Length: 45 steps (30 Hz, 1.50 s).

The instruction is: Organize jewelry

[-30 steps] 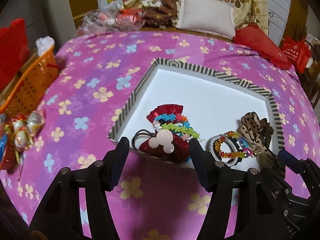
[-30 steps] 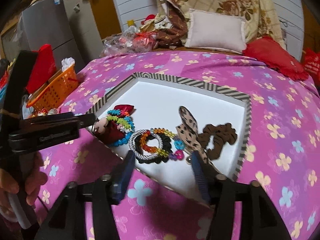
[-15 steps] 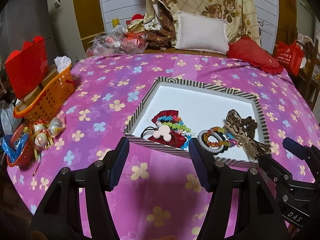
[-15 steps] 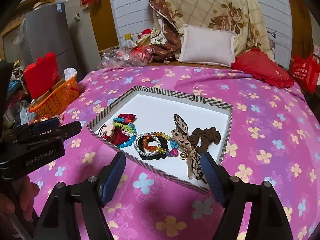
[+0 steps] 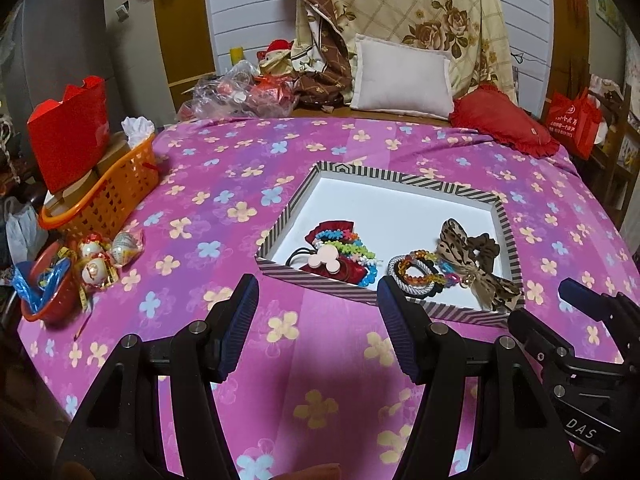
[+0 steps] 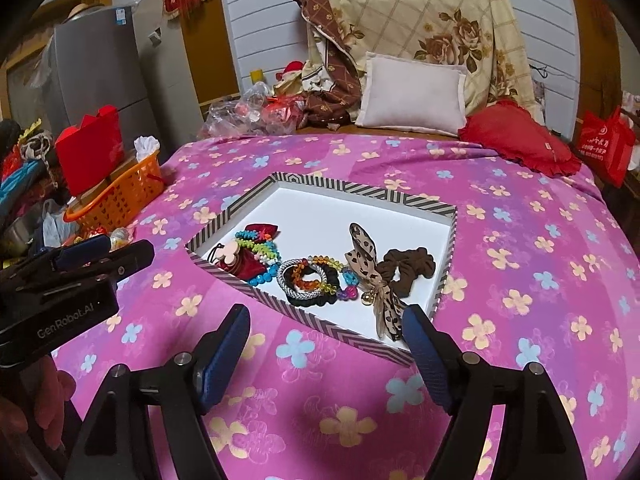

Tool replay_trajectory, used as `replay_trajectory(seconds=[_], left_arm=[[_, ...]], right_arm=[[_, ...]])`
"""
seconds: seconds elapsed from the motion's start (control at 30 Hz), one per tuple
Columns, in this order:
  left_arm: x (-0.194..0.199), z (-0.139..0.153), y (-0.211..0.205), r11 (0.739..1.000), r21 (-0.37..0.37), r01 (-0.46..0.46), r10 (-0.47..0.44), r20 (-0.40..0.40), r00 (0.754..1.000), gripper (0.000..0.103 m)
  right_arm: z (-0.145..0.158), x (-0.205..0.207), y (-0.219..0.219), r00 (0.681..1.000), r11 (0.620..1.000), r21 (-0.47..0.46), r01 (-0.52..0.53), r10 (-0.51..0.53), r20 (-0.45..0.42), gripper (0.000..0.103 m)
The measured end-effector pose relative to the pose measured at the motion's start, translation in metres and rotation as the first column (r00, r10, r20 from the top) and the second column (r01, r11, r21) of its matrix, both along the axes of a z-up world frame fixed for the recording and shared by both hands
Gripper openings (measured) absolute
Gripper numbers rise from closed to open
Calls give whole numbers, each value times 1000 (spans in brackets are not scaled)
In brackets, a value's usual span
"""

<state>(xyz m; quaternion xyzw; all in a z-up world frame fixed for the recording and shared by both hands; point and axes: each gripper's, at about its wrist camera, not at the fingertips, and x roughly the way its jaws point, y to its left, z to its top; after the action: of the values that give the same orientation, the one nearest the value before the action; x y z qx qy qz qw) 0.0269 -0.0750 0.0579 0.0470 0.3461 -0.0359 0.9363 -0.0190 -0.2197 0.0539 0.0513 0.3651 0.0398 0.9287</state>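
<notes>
A striped-rim white tray (image 5: 404, 178) (image 6: 360, 190) lies on the pink flowered cloth. In it sit a red pouch with a pink mouse-shaped hair tie (image 5: 328, 258) (image 6: 230, 252), colourful bead bracelets (image 5: 418, 276) (image 6: 310, 274), a leopard bow (image 5: 474, 272) (image 6: 372, 264) and a brown scrunchie (image 6: 408, 268). My left gripper (image 5: 316, 324) is open and empty, held above the cloth in front of the tray's near edge. My right gripper (image 6: 324, 354) is open and empty, also in front of the tray.
An orange basket (image 5: 116, 192) with a red box (image 5: 70, 132) stands at the left edge, with wrapped eggs and a red bowl (image 5: 48, 292) near it. Pillows (image 5: 404, 78) and plastic bags lie behind the tray. A red bag (image 5: 574, 122) hangs far right.
Both grippers have pulled back and up from the tray, empty and open. The right gripper has opened a little wider. The items in the tray have not moved.
</notes>
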Motion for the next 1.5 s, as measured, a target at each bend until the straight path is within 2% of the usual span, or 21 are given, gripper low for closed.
replay_trajectory(seconds=[1.5], left_arm=[[-7,-2,12,1000,-4,-14,14,-7,1000,62]], right_arm=[[-7,-9,0,999,1000,17,-3,4,-38,77]])
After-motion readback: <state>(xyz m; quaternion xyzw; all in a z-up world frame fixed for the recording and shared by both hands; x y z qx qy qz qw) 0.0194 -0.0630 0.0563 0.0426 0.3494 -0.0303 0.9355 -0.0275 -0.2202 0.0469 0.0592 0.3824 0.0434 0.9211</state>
